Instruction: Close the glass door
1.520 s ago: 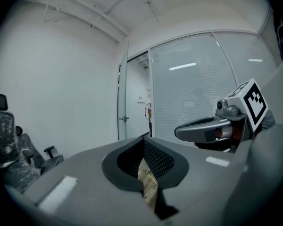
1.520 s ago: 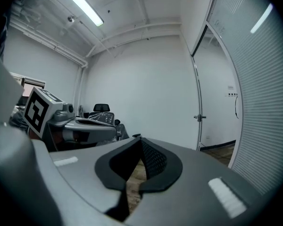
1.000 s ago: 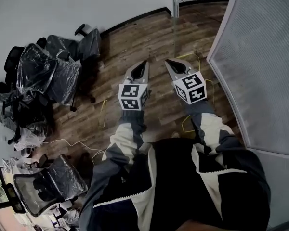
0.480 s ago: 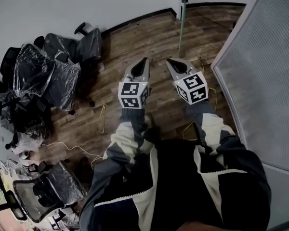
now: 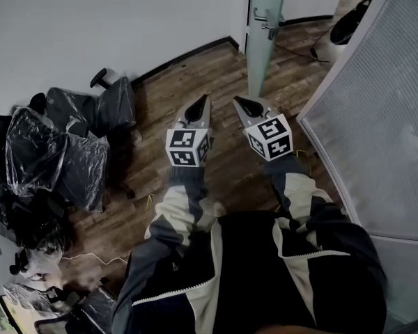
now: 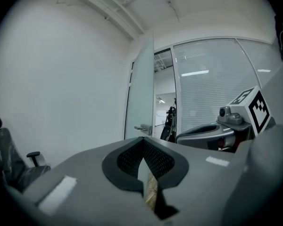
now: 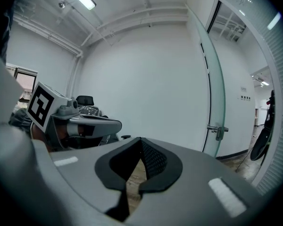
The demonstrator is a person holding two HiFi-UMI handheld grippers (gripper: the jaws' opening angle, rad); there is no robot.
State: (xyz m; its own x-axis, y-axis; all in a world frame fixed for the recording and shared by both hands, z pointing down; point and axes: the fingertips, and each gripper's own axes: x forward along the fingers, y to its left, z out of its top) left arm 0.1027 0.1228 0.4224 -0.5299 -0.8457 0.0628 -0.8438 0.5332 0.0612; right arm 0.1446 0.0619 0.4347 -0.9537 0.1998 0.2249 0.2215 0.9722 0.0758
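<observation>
Ahead, glass door upright (open, seen edge-on), left tool, right tool both pressed together

Wood floor free ahead, glass door standing ajar beyond, wrapped chairs left, glazed partition right

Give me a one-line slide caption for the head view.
Person faces the open glass door with left gripper and right gripper shut and empty, plastic-wrapped chairs beside the wall.
</observation>
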